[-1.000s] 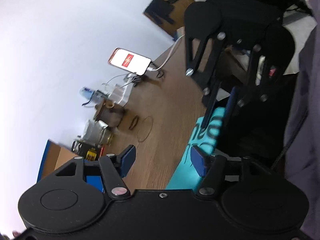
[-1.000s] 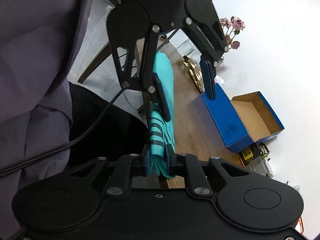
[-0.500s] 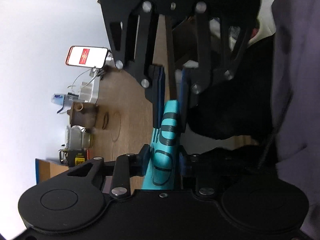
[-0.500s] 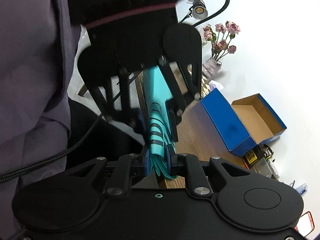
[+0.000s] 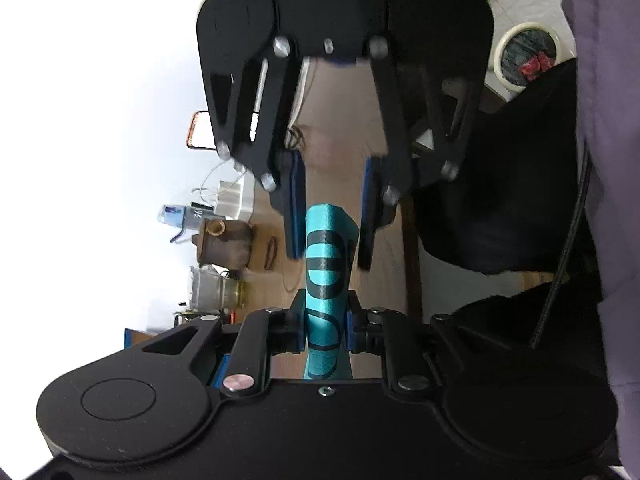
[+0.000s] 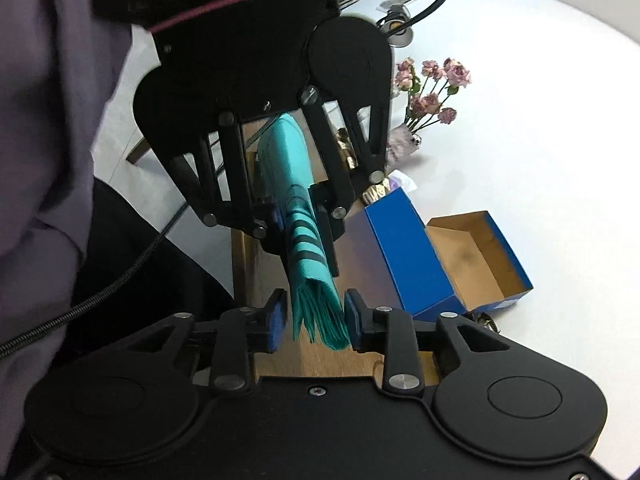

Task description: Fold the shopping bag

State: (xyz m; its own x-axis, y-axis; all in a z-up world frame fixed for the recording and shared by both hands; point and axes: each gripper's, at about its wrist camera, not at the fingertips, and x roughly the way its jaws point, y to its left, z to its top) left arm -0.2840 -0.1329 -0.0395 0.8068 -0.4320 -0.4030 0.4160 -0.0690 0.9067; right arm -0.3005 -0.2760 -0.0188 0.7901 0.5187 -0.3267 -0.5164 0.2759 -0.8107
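Hand-over of the folded shopping bag (image 5: 325,276): left gripper (image 5: 323,330) pinches it; right gripper (image 6: 314,316), jaws just opening, stands clear. Next: right regrasps for another fold.

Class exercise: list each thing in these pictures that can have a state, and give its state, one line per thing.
shopping bag: folded into a narrow bundle, held off the table.
left hand-held gripper: shut on the shopping bag.
right hand-held gripper: jaws have just been opening; bag end between them, pads apart from it.
blue box: open, inside looks empty.
phone: screen lit, mostly hidden.
flowers: upright in a vase.
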